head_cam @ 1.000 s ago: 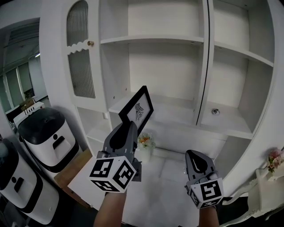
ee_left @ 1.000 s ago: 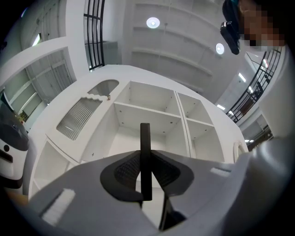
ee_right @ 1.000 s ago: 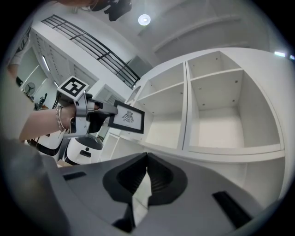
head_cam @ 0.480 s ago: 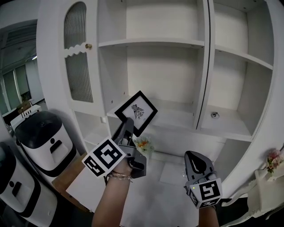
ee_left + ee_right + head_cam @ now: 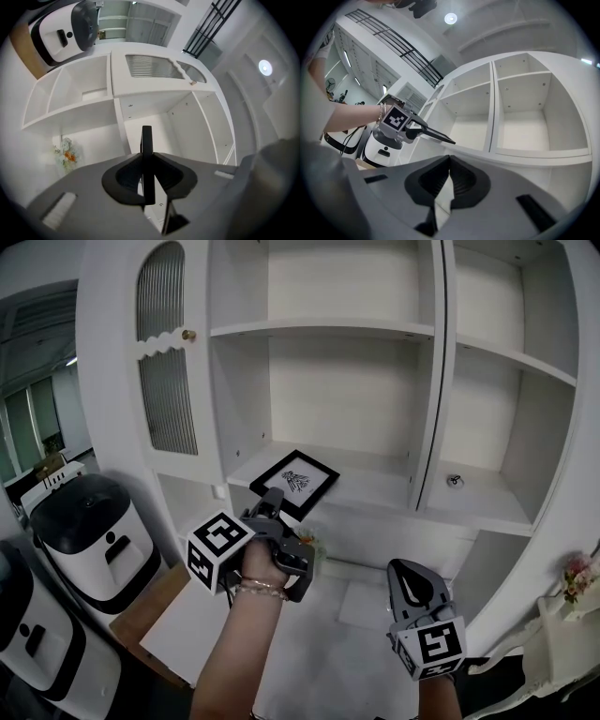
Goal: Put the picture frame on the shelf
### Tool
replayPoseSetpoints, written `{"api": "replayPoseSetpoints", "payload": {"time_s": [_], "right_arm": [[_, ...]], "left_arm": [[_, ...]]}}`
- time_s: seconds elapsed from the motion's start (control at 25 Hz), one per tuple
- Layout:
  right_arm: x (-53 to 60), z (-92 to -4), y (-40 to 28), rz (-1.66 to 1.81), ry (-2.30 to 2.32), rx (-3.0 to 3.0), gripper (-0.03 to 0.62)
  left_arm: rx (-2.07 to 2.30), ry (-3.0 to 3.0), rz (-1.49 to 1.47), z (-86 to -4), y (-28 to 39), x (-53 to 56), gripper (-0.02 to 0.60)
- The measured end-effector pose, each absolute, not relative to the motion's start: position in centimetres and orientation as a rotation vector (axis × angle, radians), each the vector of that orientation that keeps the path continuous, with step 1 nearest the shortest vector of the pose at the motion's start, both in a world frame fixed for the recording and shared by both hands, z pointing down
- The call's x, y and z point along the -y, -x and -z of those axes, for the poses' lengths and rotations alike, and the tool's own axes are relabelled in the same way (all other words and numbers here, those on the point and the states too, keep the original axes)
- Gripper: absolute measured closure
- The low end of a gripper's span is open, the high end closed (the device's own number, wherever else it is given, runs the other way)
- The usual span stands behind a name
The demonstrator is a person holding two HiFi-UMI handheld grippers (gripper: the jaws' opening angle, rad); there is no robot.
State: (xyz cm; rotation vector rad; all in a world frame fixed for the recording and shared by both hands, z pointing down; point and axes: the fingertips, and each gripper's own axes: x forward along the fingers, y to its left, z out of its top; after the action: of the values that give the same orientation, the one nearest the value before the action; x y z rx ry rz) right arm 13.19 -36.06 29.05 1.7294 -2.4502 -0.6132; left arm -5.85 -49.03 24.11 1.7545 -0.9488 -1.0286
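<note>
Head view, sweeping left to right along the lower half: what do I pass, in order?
white-and-black appliance → left gripper, shut on the picture frame that lies over the shelf edge → right gripper, shut and empty → pink flowers

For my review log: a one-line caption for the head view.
Left tool grips the black picture frame nearly flat at the shelf edge; right tool shut, empty.
</note>
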Motion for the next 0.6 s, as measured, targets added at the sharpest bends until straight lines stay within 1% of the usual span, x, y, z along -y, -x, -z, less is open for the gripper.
{"api": "replayPoseSetpoints", "payload": {"time_s": [0.48, 0.56, 0.6], "right_arm": [[36.1, -29.7, -12.5, 0.605, -1.708, 2.433, 0.585], [36.2, -30.0, -12.3, 0.600, -1.702, 2.432, 0.585], [36.3, -30.1, -12.2, 0.598, -1.698, 2.432, 0.585]], "left_arm": [[0.934, -1.603, 0.988, -25.5, 4.7, 51.8, 0.496], [0.919, -1.599, 0.965, -25.9, 4.4, 52.1, 0.466], [0.908, -1.595, 0.956, -26.1, 4.3, 52.2, 0.436]]}}
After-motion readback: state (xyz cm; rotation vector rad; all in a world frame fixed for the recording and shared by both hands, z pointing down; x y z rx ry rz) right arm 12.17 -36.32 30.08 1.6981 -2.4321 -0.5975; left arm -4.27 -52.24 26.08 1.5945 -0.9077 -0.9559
